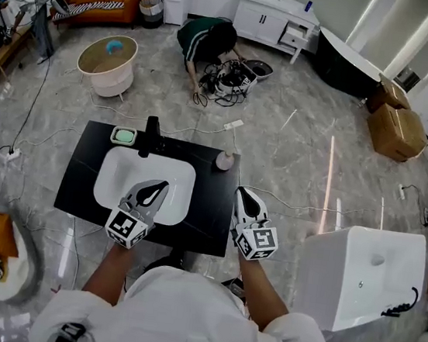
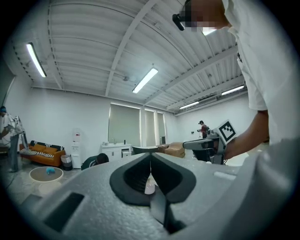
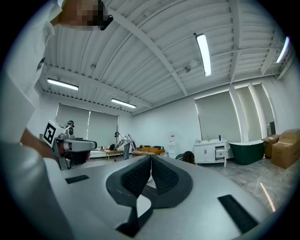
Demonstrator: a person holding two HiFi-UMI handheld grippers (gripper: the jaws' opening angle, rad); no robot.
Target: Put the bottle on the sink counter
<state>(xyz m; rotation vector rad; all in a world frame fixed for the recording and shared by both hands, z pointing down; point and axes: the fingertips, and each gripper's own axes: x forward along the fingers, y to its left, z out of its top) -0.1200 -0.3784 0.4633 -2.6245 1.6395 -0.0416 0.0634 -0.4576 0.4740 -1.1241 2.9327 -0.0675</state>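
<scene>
Jaws closed and empty, bottle [image 1: 224,160] standing apart ahead.

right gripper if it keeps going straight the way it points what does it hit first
Most likely the bottle on the sink counter: the shut, empty right gripper points roughly at it. Height is unclear, so it might pass above it.

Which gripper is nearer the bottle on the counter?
Right. The right gripper is just short of the bottle, slightly to its right; the left gripper is over the basin, farther left.
</scene>
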